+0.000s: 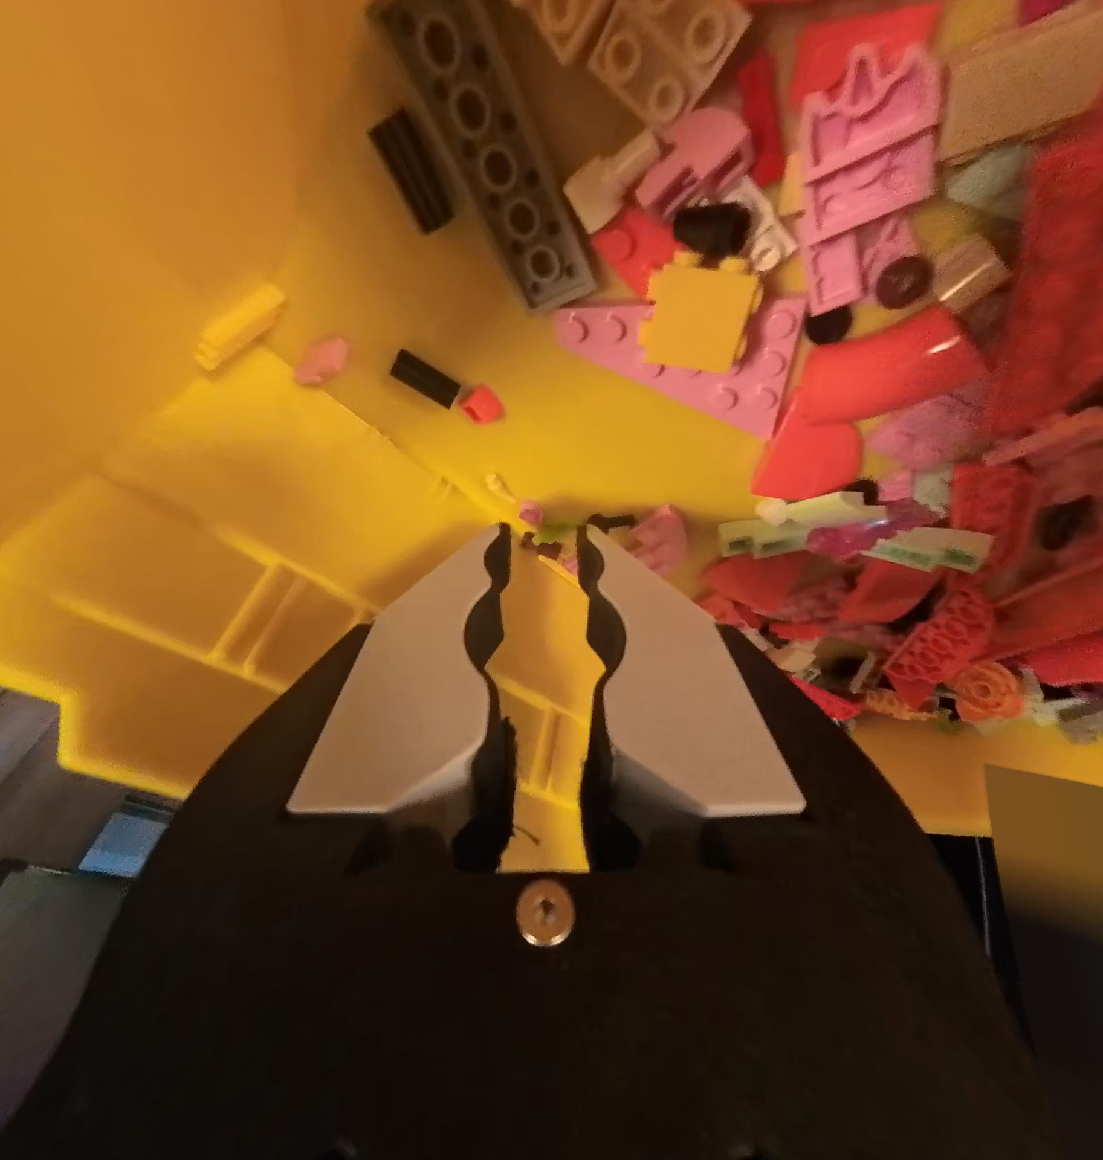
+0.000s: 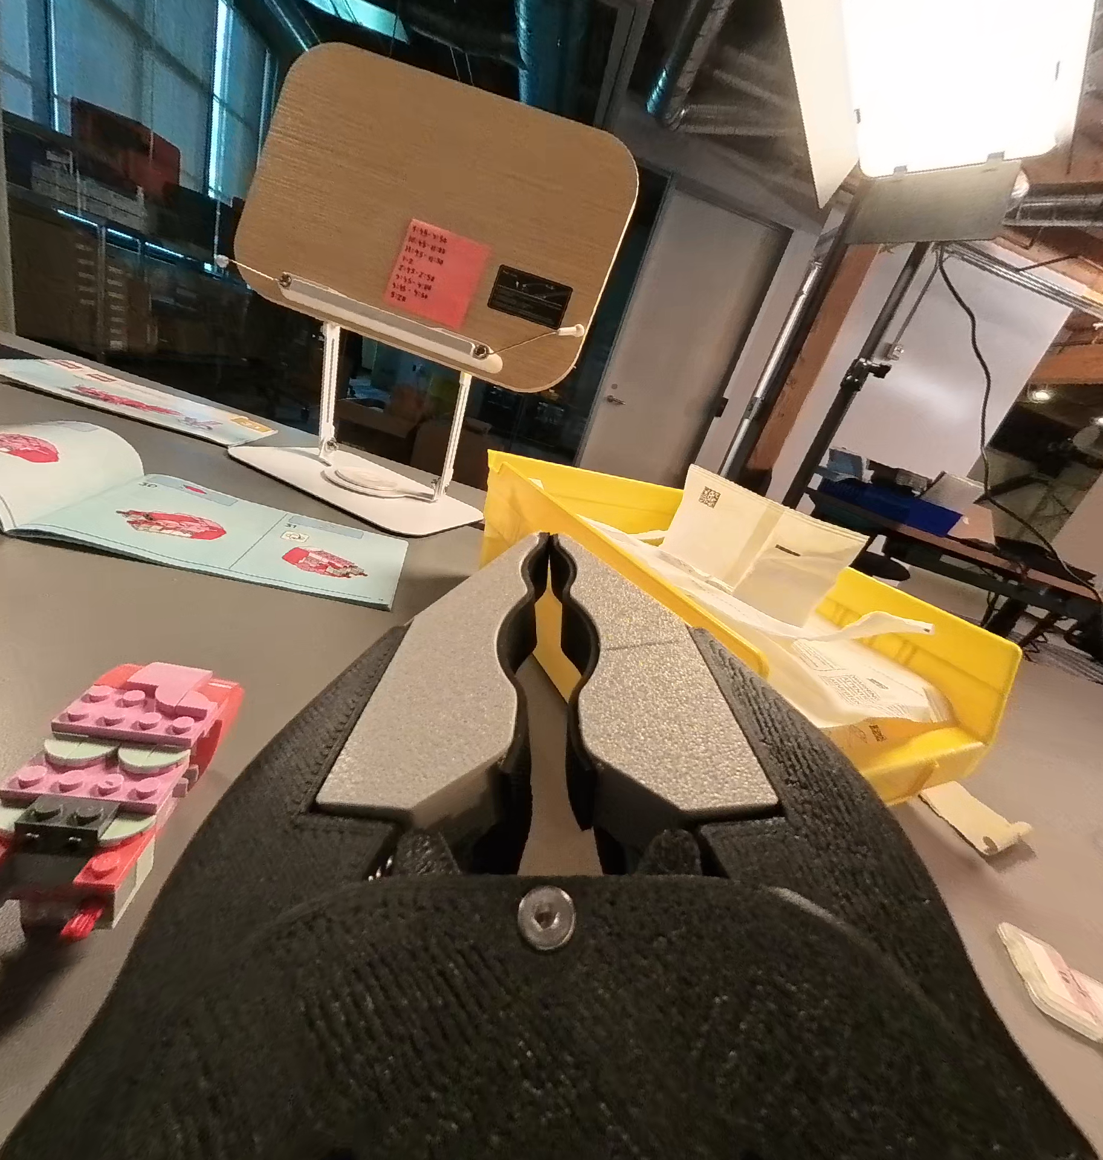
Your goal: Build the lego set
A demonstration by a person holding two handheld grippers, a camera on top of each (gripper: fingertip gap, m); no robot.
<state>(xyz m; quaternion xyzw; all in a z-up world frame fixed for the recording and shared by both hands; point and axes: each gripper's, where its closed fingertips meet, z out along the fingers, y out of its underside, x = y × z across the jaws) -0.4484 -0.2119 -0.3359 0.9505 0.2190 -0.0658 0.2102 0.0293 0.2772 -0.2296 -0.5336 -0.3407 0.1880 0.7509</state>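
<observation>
The left gripper (image 1: 539, 533) reaches down into a yellow bin (image 1: 128, 188) of toy bricks. Its jaws stand narrowly apart. Just past the tips lies a cluster of tiny pieces (image 1: 545, 533), lime-green, pink and dark, blurred; whether the pads press on any of them cannot be told. A pink rounded piece (image 1: 662, 533) lies just right of the tips. Farther in on the bin floor lie a small black bar (image 1: 424, 378) touching a small red brick (image 1: 483, 403), a tiny pink piece (image 1: 324, 361) and a yellow ridged piece (image 1: 241, 326) by the wall. A long grey plate with round holes (image 1: 492, 150) leans beside a black grille piece (image 1: 410, 172). A pink plate (image 1: 705, 358) carries a yellow square tile (image 1: 699, 320). To the right a thick heap of red, pink and pale green bricks (image 1: 913, 502) crowds that side.

The right gripper (image 2: 549, 541) hovers over a grey table (image 2: 159, 628), its jaws clenched together with nothing between them. Straight beyond its tips stands a yellow bin (image 2: 975, 678) holding pale paper bags (image 2: 762, 540). Left of the gripper sits a partly built pink and red brick model (image 2: 96, 766). Farther back lie an open instruction booklet (image 2: 178, 521) and a wooden-backed stand (image 2: 435, 232) bearing a pink sticky note (image 2: 439, 276).
</observation>
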